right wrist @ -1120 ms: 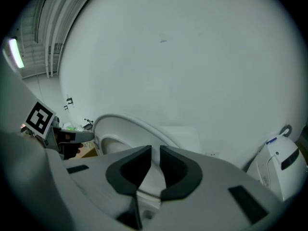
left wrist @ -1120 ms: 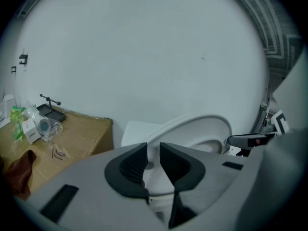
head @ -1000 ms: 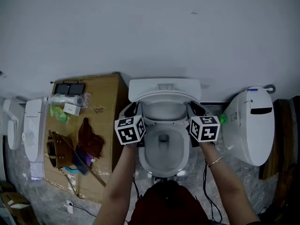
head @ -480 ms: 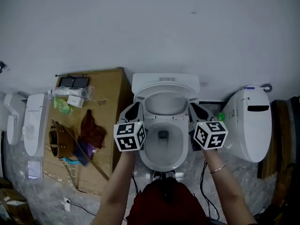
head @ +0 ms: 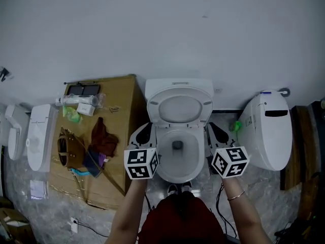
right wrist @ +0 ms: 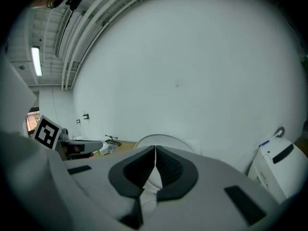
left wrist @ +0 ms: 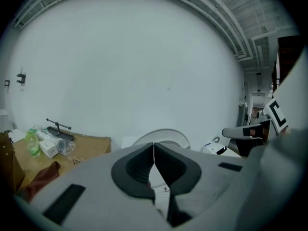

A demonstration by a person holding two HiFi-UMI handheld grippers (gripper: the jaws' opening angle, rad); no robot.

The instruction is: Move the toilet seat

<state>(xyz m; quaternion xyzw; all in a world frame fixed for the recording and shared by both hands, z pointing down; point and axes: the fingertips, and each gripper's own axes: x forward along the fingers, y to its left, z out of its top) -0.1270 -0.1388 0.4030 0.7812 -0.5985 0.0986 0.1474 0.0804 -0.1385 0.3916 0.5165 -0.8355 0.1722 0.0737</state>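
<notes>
The white toilet (head: 177,174) stands in the middle of the head view, its seat (head: 179,108) raised and leaning against the tank (head: 179,84), the bowl open below it. My left gripper (head: 143,131) hangs beside the bowl's left rim, shut and empty. At the right rim is my right gripper (head: 215,131), its jaws just closed together with nothing between them. Neither touches the seat. In the left gripper view the shut jaws of the left gripper (left wrist: 153,147) point at the raised seat (left wrist: 166,134). The right gripper (right wrist: 155,151) faces the same seat (right wrist: 161,139).
A cardboard box (head: 122,93) left of the toilet carries bottles, a brown bag (head: 68,154) and dark cloth. Another white toilet (head: 268,131) stands at the right, and white fixtures (head: 37,136) at the far left. A white wall (head: 162,29) runs behind.
The seat has swung from a lower tilt up against the tank. Both grippers have drawn back from the seat's sides toward the person and closed.
</notes>
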